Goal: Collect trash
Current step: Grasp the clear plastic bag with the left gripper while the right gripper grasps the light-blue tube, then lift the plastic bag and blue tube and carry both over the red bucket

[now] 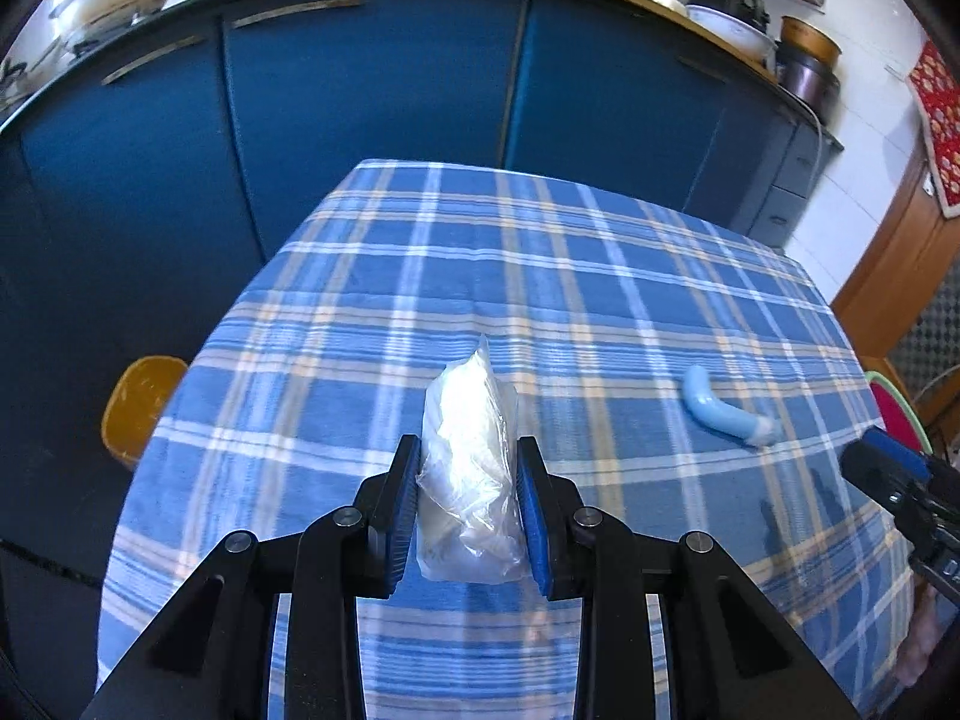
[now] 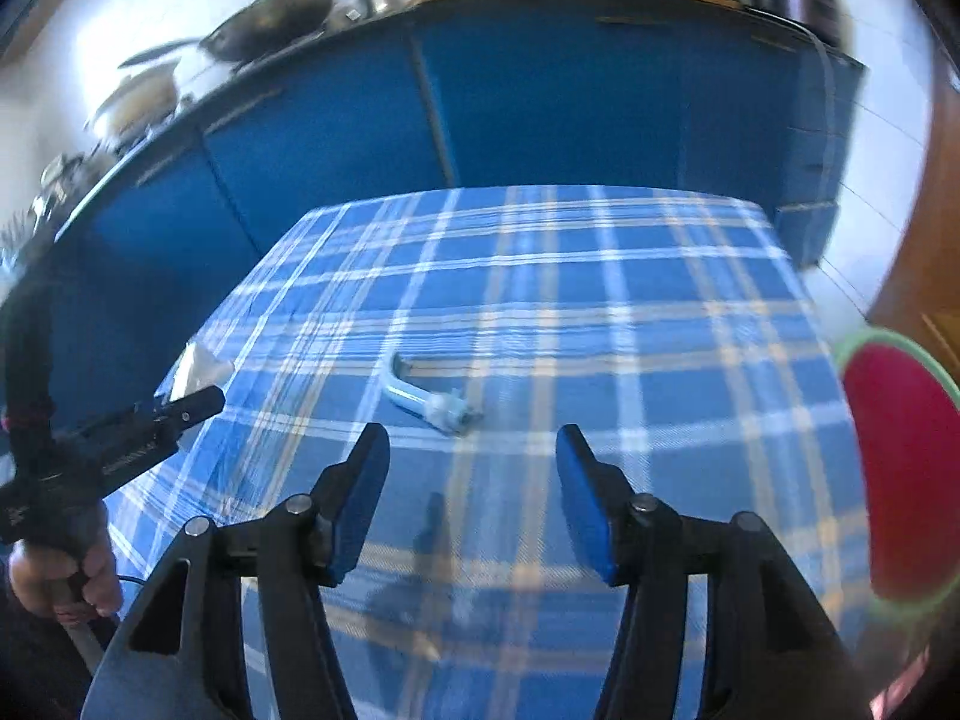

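A crumpled clear plastic bag (image 1: 468,420) stands between the blue pads of my left gripper (image 1: 469,444), which is shut on it just above the blue plaid tablecloth (image 1: 600,276). A light blue curved tube (image 1: 720,414) with a whitish end lies on the cloth to the right. In the right wrist view that tube (image 2: 420,399) lies just ahead of my right gripper (image 2: 472,432), which hangs open and empty above the cloth. The left gripper (image 2: 180,411) with the bag (image 2: 201,369) shows at the table's left edge, held by a hand (image 2: 66,582).
An orange bin (image 1: 141,405) stands on the floor left of the table. A red round seat with a green rim (image 2: 900,468) sits at the table's right side. Blue cabinets (image 1: 372,90) with cookware on the counter run behind the table.
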`<control>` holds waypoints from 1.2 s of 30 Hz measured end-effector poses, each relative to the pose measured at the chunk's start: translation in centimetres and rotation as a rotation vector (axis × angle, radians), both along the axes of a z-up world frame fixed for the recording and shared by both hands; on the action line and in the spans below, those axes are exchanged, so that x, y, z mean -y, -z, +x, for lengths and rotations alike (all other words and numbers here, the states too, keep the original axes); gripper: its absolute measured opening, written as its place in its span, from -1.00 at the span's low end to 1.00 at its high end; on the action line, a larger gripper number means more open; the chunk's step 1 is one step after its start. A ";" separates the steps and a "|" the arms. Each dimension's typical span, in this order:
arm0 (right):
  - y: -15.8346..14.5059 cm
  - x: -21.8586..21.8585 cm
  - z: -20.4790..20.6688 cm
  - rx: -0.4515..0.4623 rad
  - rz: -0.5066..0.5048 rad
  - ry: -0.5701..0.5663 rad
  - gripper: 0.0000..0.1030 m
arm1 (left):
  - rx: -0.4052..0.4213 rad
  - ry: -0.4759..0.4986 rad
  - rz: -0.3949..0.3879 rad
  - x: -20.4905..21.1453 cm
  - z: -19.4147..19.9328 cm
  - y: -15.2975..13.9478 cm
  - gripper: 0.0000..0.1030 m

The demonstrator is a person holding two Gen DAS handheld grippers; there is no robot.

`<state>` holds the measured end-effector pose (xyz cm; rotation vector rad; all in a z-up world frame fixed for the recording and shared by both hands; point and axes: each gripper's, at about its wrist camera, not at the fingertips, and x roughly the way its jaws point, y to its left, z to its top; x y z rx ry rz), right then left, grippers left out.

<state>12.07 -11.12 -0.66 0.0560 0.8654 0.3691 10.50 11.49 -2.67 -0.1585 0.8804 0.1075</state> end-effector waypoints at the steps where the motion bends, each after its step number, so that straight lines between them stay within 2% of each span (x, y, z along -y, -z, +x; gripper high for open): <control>1: 0.2 -0.6 0.5 -0.004 -0.005 -0.020 0.18 | -0.001 -0.007 -0.003 -0.3 0.0 0.1 -0.38; 13: 3.1 -5.1 5.0 -0.068 -0.122 -0.161 0.16 | -0.008 -0.019 -0.029 -1.1 -0.1 0.6 -0.38; 19: 4.1 -6.4 5.6 -0.090 -0.168 -0.214 -0.35 | -0.007 0.005 -0.031 -0.4 0.1 0.3 -0.38; 23: 4.2 -6.8 4.8 -0.072 -0.171 -0.242 -0.53 | -0.001 0.025 -0.033 0.3 0.3 0.1 -0.38; 31: 3.2 -4.9 1.3 -0.013 -0.125 -0.192 -0.55 | 0.006 0.103 -0.045 3.4 0.8 -0.4 -0.38; 36: 1.2 -1.4 -0.9 0.024 -0.068 -0.096 -0.55 | 0.016 0.168 -0.052 6.3 1.2 -1.0 -0.38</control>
